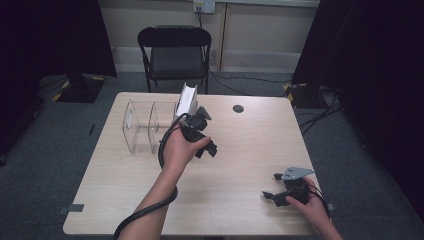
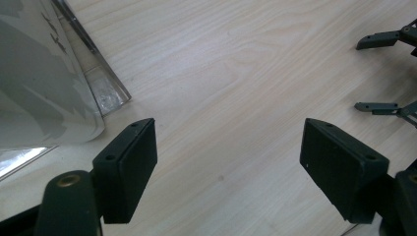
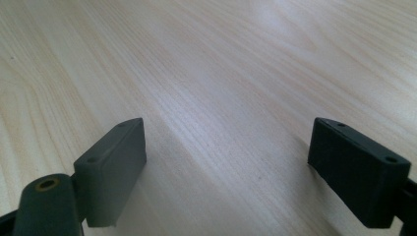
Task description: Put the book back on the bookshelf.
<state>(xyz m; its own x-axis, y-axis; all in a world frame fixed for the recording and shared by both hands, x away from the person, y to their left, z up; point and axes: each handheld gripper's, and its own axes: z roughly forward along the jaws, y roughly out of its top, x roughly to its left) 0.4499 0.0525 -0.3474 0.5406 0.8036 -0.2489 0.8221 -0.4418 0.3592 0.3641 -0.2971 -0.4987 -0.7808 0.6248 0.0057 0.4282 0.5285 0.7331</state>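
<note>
Wood table [image 1: 240, 165], clear rack [image 1: 142, 125] holding white piece [image 1: 187, 100]. Left gripper [image 2: 228, 167] spread, empty, just beside rack; right gripper [image 3: 241, 167] spread, idle. Square jaws before closing.

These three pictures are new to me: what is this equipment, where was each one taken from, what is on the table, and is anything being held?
There is no robot arm here. A person holds a hand-held gripper in each hand, each with two black jaws and a trailing cable. The high view looks down on the wooden table from above the person's side. The left gripper is near a clear acrylic rack with upright dividers; a white open box stands at the rack's far right end. The right gripper rests low near the table's near right corner. A small dark round spot sits toward the far edge. The other two pictures come from cameras riding on the grippers, looking along their jaws. Both pairs of jaws stand apart over bare wood, with nothing between them.
</note>
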